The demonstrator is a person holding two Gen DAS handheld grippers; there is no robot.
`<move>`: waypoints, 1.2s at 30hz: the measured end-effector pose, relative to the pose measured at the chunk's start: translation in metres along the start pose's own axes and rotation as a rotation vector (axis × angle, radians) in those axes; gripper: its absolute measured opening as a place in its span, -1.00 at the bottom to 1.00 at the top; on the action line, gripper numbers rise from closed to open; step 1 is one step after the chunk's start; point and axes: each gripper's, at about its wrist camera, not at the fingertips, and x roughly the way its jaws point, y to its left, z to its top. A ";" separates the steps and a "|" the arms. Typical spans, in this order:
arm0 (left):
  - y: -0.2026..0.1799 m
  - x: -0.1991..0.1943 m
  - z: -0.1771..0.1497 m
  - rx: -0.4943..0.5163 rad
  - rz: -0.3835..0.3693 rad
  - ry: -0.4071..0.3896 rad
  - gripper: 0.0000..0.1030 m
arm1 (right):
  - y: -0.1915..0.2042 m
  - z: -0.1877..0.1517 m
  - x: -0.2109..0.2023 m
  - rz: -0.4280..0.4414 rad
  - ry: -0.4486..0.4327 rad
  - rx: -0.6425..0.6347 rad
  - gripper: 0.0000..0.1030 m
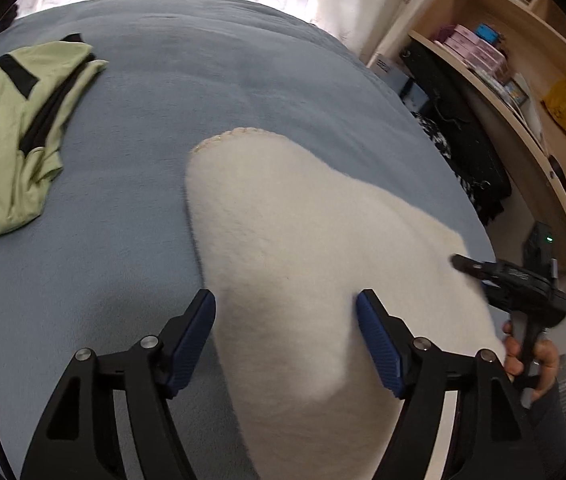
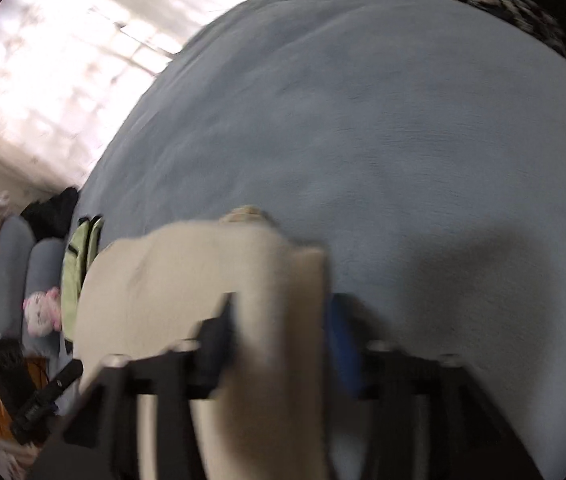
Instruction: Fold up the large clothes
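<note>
A white fleece garment (image 1: 303, 240) lies folded on the blue bed cover (image 1: 143, 140), its stitched hem at the far end. My left gripper (image 1: 287, 320) hovers over its near part, jaws wide apart; the left pad is at the cloth's left edge and neither pad presses on it. A hand (image 1: 523, 356) holds my right gripper (image 1: 463, 263) at the garment's right edge. In the blurred right wrist view, the right gripper (image 2: 281, 304) stands open with a thick fold of the cream cloth (image 2: 187, 272) between its fingers.
A light green garment with black trim (image 1: 11, 128) lies at the bed's far left. Wooden shelves (image 1: 523, 80) and dark clothes (image 1: 463, 152) line the right side. Grey pillows (image 2: 11, 264) and a pink plush toy (image 2: 43, 312) sit beyond the green garment (image 2: 83, 264).
</note>
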 end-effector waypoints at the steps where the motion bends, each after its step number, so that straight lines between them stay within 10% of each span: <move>1: -0.003 -0.005 0.000 0.008 0.027 -0.010 0.36 | 0.003 -0.002 -0.008 -0.011 -0.007 -0.008 0.09; 5: -0.022 -0.038 -0.008 0.074 0.116 -0.102 -0.30 | 0.036 -0.028 -0.056 -0.172 -0.162 -0.180 0.09; 8: -0.035 -0.053 -0.021 0.069 0.054 -0.091 -0.72 | 0.069 -0.059 -0.079 -0.078 -0.192 -0.280 0.01; 13: -0.076 -0.054 -0.067 0.126 -0.005 -0.066 -0.72 | 0.117 -0.116 -0.066 0.022 -0.105 -0.420 -0.24; 17: -0.083 -0.042 -0.102 0.195 0.072 -0.045 -0.80 | 0.112 -0.138 -0.043 -0.125 -0.061 -0.503 -0.29; 19: -0.075 -0.044 -0.106 0.196 0.082 -0.059 -0.96 | 0.091 -0.133 -0.046 -0.171 -0.077 -0.486 -1.00; 23: -0.060 -0.048 -0.103 0.148 0.012 -0.046 -0.98 | 0.039 -0.122 -0.080 -0.096 -0.096 -0.356 -1.00; 36: -0.065 -0.062 -0.110 0.106 0.107 -0.035 -0.95 | 0.043 -0.136 -0.088 -0.096 -0.108 -0.245 -0.96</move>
